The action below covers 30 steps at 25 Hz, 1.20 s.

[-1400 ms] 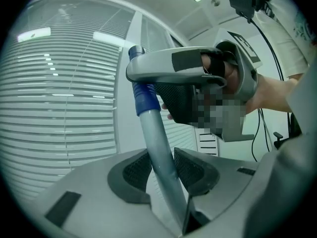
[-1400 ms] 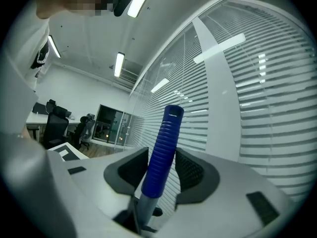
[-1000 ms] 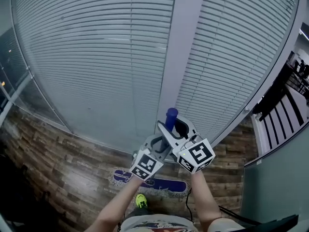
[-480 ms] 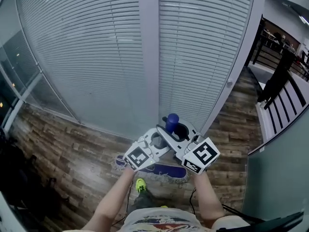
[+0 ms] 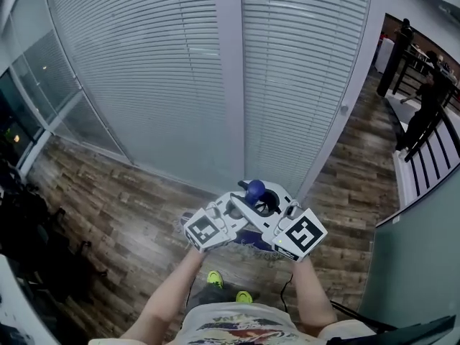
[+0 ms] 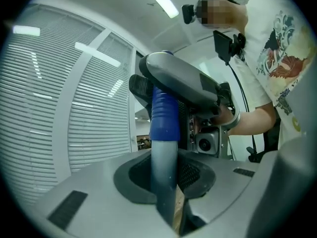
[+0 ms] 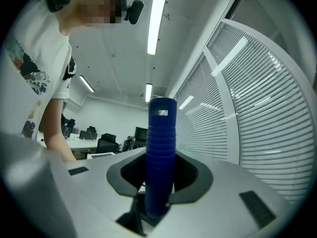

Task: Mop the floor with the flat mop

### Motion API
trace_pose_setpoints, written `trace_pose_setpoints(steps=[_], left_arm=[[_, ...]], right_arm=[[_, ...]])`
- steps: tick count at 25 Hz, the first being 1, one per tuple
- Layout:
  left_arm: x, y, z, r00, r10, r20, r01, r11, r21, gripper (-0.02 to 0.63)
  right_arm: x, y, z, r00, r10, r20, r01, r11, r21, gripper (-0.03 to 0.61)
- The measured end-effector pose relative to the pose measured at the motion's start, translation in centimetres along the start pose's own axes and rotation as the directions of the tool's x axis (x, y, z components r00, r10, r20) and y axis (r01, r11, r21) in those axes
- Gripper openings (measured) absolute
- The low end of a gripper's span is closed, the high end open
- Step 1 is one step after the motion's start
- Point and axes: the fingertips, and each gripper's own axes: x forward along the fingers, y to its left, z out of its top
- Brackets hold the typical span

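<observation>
The flat mop's blue grip (image 5: 255,189) sticks up between my two grippers in the head view. Its blue fringed head (image 5: 253,245) lies on the wood floor, mostly hidden under them. My left gripper (image 5: 233,209) holds the grey pole (image 6: 163,182) just under the blue grip (image 6: 164,115); its jaws are closing with the pole between them. My right gripper (image 5: 266,201) is higher up, and its jaws are closing round the ribbed blue grip (image 7: 161,152). The right gripper (image 6: 190,83) also shows in the left gripper view, above the pole.
A wall of white blinds with a white pillar (image 5: 230,70) rises just ahead. Wood floor (image 5: 108,214) spreads to the left. A black railing (image 5: 424,113) and a grey partition (image 5: 417,264) stand at the right. Yellow-green shoes (image 5: 214,279) and a cable (image 5: 284,290) are below the grippers.
Both grippers have swung sideways along the blinds with the handle. The mop head has slid in toward the feet and is now largely hidden under the grippers.
</observation>
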Motion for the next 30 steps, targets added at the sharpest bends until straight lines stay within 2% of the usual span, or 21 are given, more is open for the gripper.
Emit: trace_pose_setpoints(steps=[5, 8, 9, 11, 13, 17, 20, 24, 26, 28, 30], left_arm=[[-0.4, -3.3, -0.6, 0.999, -0.029, -0.024, 0.029, 1.0, -0.01, 0.078], [-0.8, -5.1, -0.6, 0.998, -0.039, -0.05, 0.039, 0.999, -0.005, 0.078], [-1.4, -5.8, -0.7, 0.998, -0.036, -0.052, 0.036, 0.999, -0.002, 0.078], [-3.2, -7.6, -1.1, 0.998, -0.034, -0.057, 0.035, 0.999, 0.019, 0.078], [-5.0, -9.6, -1.2, 0.997, -0.036, -0.062, 0.039, 0.998, 0.045, 0.078], [-8.3, -12.9, -0.6, 0.998, -0.014, -0.066, 0.016, 1.0, 0.017, 0.08], [-10.8, -15.5, -0.5, 0.996, 0.003, -0.088, -0.002, 1.0, 0.012, 0.081], [-13.9, -18.9, -1.0, 0.993, 0.045, -0.106, -0.043, 0.999, 0.022, 0.081], [-15.2, -20.4, -1.3, 0.993, 0.042, -0.108, -0.039, 0.999, 0.032, 0.082], [-16.6, -22.2, -1.5, 0.993, 0.033, -0.109, -0.029, 0.999, 0.038, 0.083], [-18.0, -24.7, -2.1, 0.993, 0.023, -0.119, -0.02, 0.999, 0.032, 0.087]], right_arm=[[-1.7, 2.8, -0.9, 0.999, 0.017, -0.039, -0.018, 1.0, -0.024, 0.11], [-2.0, 4.5, -1.9, 0.992, 0.023, -0.125, -0.046, 0.982, -0.182, 0.095], [-2.1, 5.5, -2.2, 0.989, 0.025, -0.145, -0.055, 0.977, -0.208, 0.092], [-2.3, 8.1, -2.6, 0.986, 0.031, -0.162, -0.063, 0.979, -0.195, 0.089], [-2.6, 11.1, -2.3, 0.988, 0.033, -0.148, -0.054, 0.989, -0.136, 0.087], [-3.0, 16.0, -1.9, 0.985, 0.044, -0.168, -0.063, 0.992, -0.112, 0.093], [-3.3, 19.4, -1.7, 0.981, 0.019, -0.191, -0.032, 0.998, -0.061, 0.135], [-4.7, 24.6, -1.5, 0.974, -0.007, -0.227, -0.021, 0.993, -0.119, 0.147], [-5.2, 27.0, -1.5, 0.975, -0.02, -0.22, -0.011, 0.99, -0.142, 0.147], [-5.6, 29.4, -1.7, 0.974, -0.03, -0.223, -0.007, 0.987, -0.161, 0.121], [-6.4, 32.2, -2.3, 0.97, -0.036, -0.24, 0.0, 0.989, -0.151, 0.118]])
